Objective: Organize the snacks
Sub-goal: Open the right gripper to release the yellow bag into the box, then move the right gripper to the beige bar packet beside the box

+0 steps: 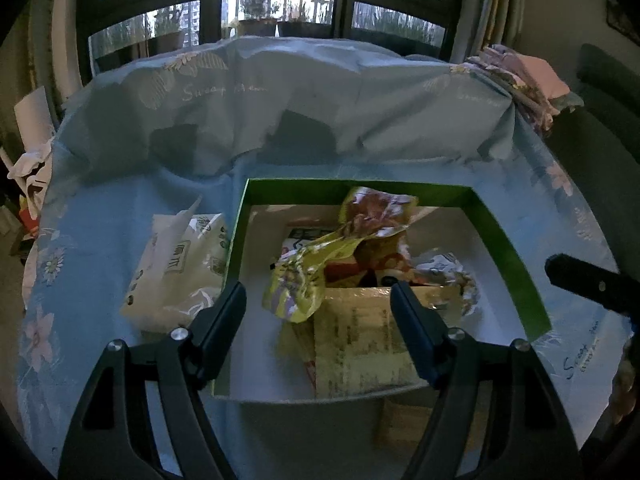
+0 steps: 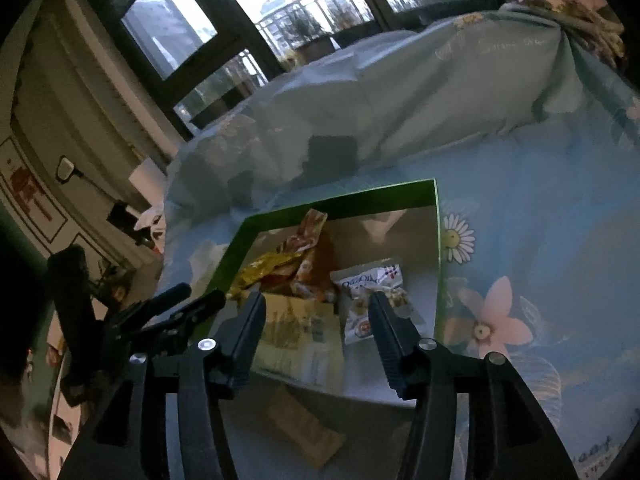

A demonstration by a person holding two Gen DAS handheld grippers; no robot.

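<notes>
A green-walled box (image 1: 508,236) with a white floor sits on the blue floral cloth; it also shows in the right wrist view (image 2: 438,236). Inside lie a crumpled yellow snack bag (image 1: 308,276), a flat pale-yellow packet (image 1: 360,340), a red-orange bag (image 2: 316,264) and a white packet (image 2: 372,292). My left gripper (image 1: 318,292) is open and empty, hovering over the box's near part. My right gripper (image 2: 316,300) is open and empty above the box's near edge. A tan snack packet (image 2: 308,428) lies outside the box, below the fingers.
A white tissue pack (image 1: 180,268) lies left of the box. The cloth bunches into a high fold (image 1: 320,92) behind the box. Folded fabrics (image 1: 524,76) sit at the back right. The right gripper's finger (image 1: 588,284) shows at the left view's right edge.
</notes>
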